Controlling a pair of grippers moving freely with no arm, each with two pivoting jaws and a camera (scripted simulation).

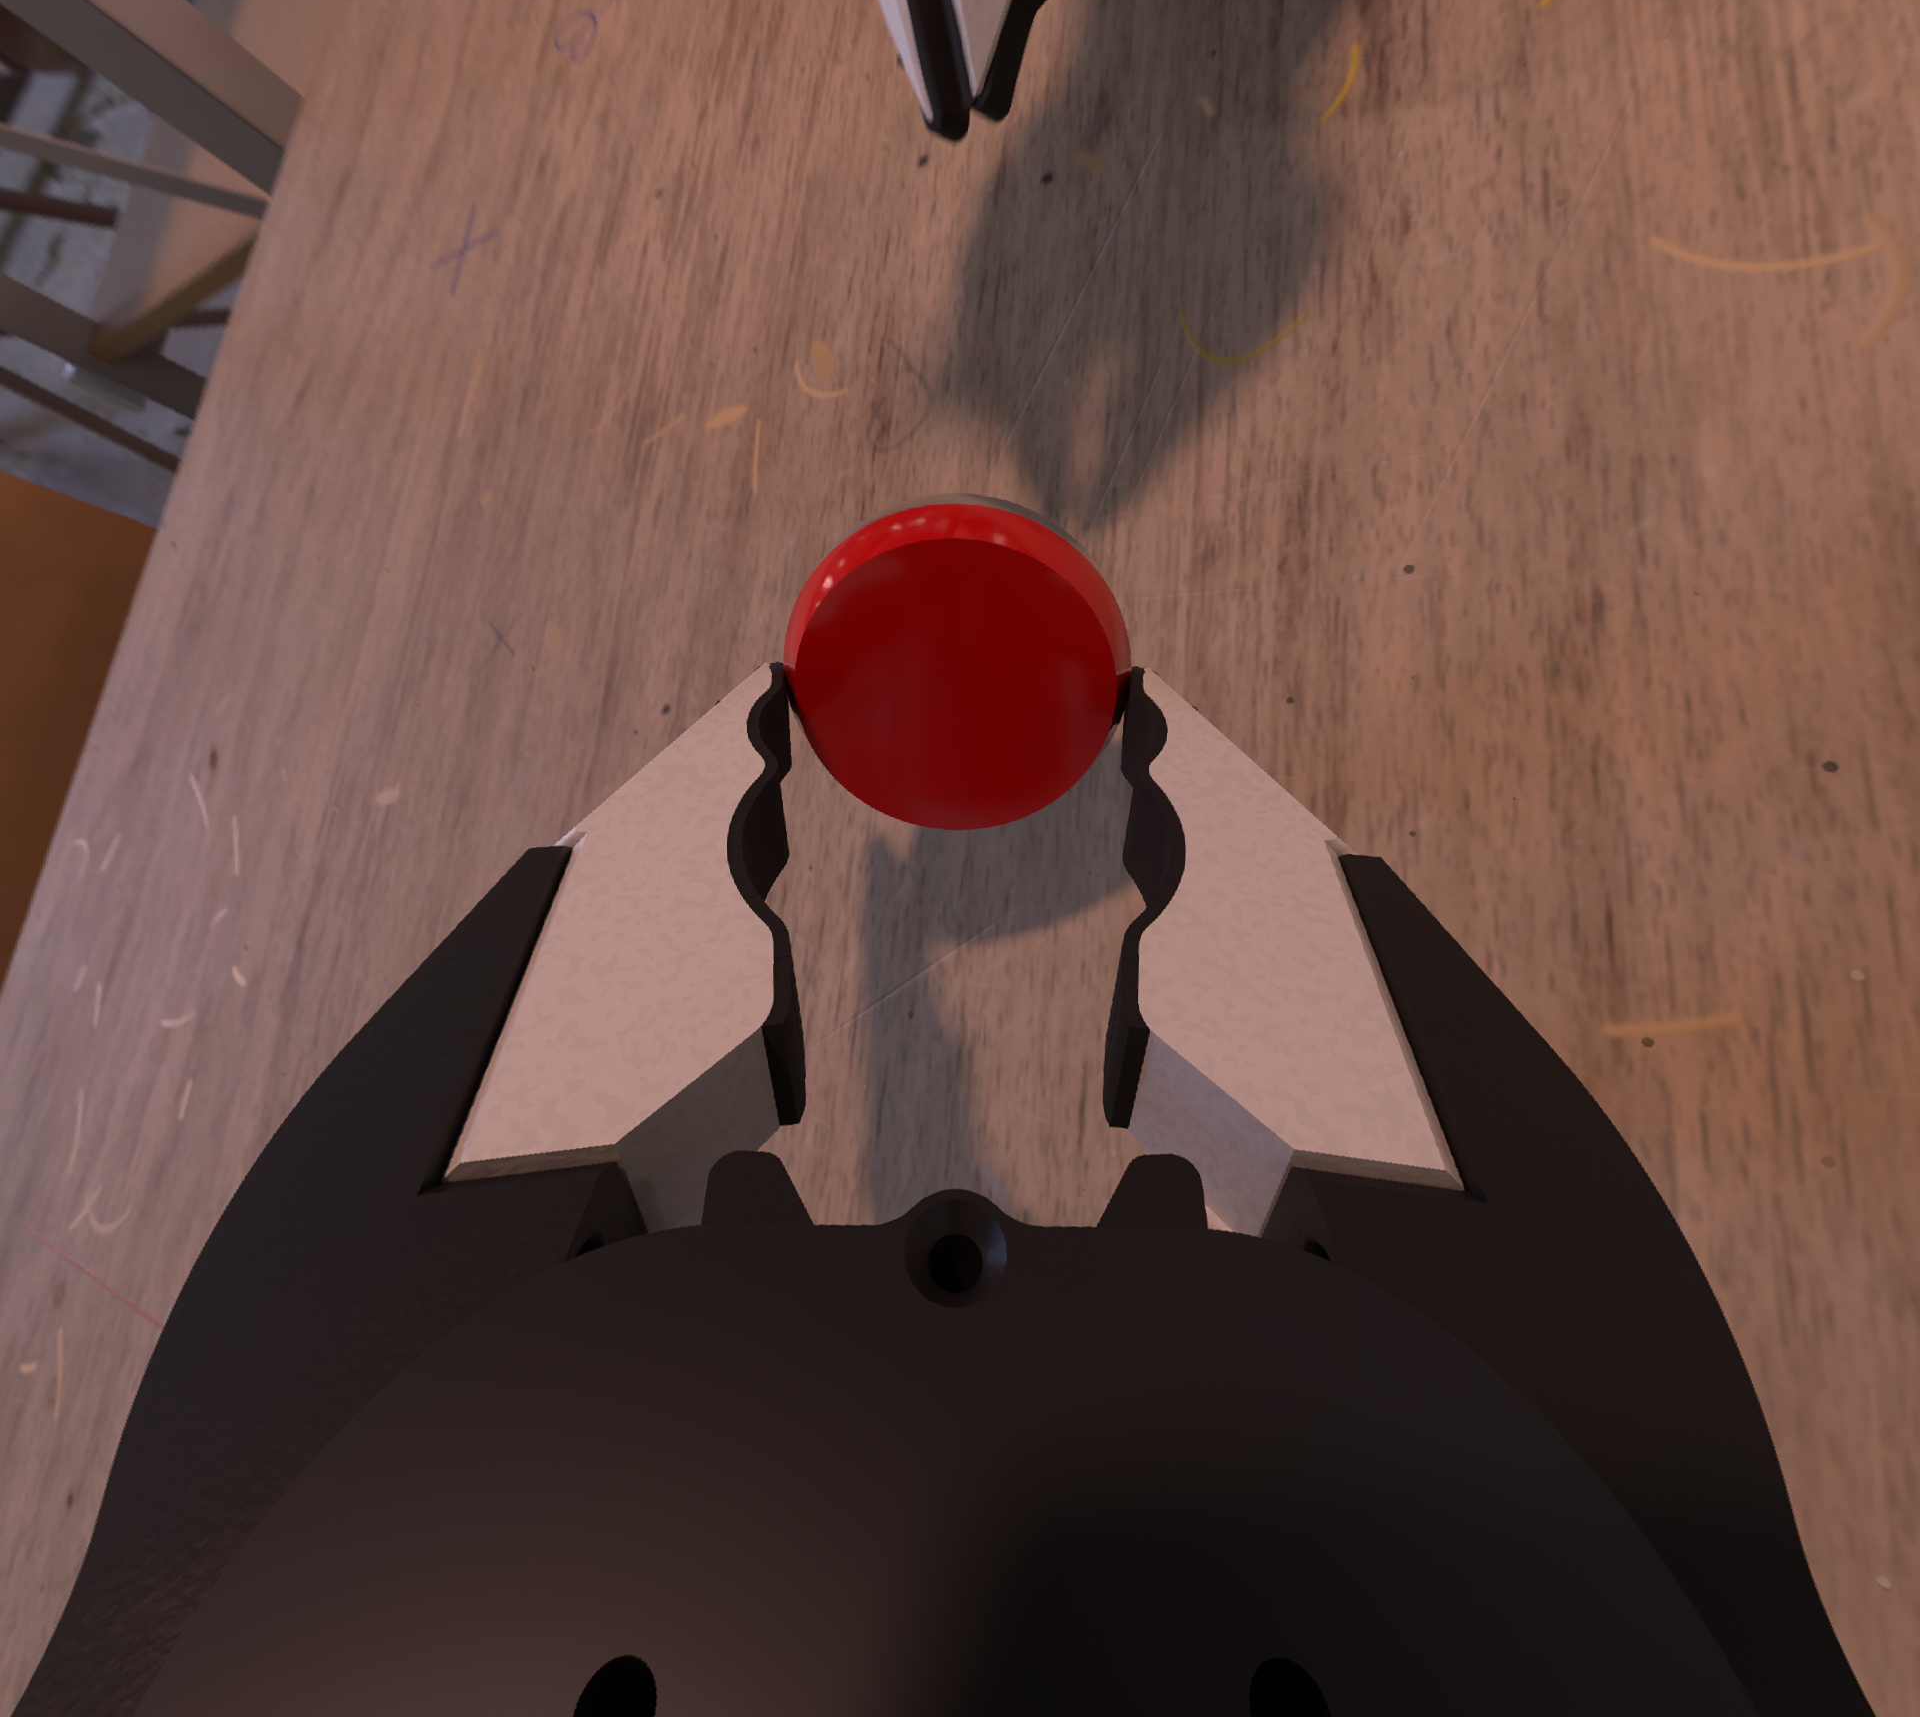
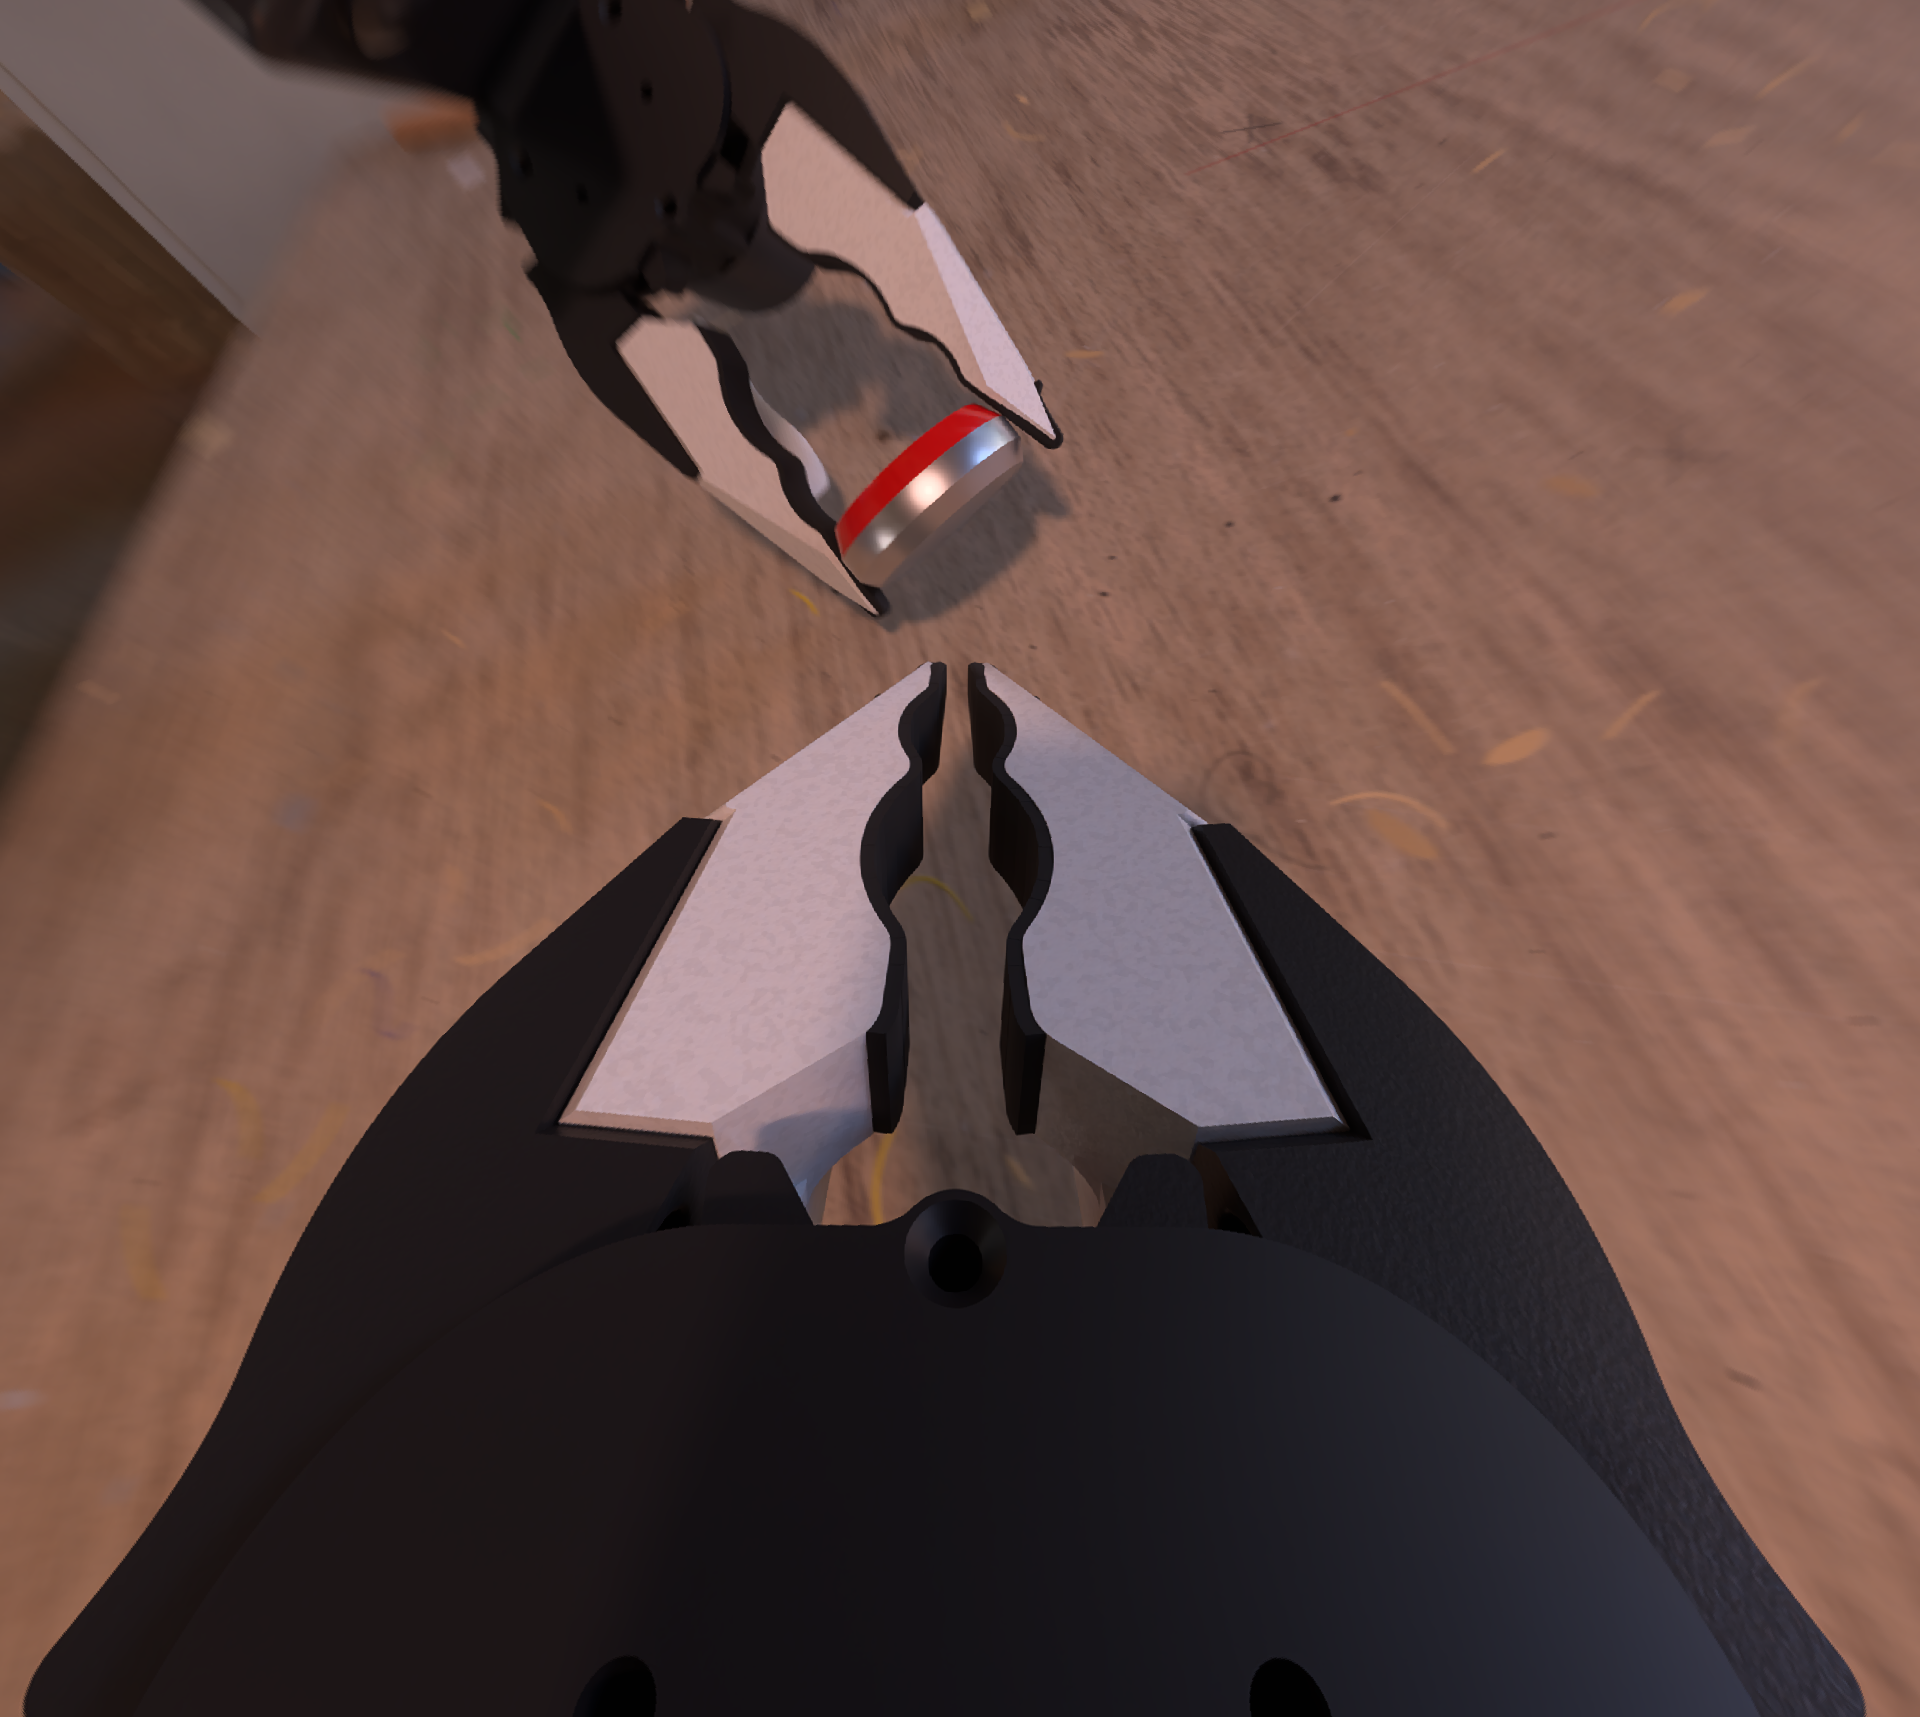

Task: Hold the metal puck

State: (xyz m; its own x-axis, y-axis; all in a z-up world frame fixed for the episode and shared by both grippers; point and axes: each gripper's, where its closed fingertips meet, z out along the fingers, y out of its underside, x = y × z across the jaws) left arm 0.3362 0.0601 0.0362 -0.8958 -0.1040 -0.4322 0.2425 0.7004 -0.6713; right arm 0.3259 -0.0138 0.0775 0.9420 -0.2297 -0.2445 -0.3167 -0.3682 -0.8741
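The left tool [image 1: 954,693] is clamped on a round, flat metal puck with a glossy red top and silver rim [image 1: 954,670], its two fingertips pressing opposite sides of the rim. The puck sits tilted just above the scuffed wooden surface [image 1: 1558,628], well away from its edges. The right tool [image 2: 957,678] hangs just beside it, fingers nearly together and holding nothing.
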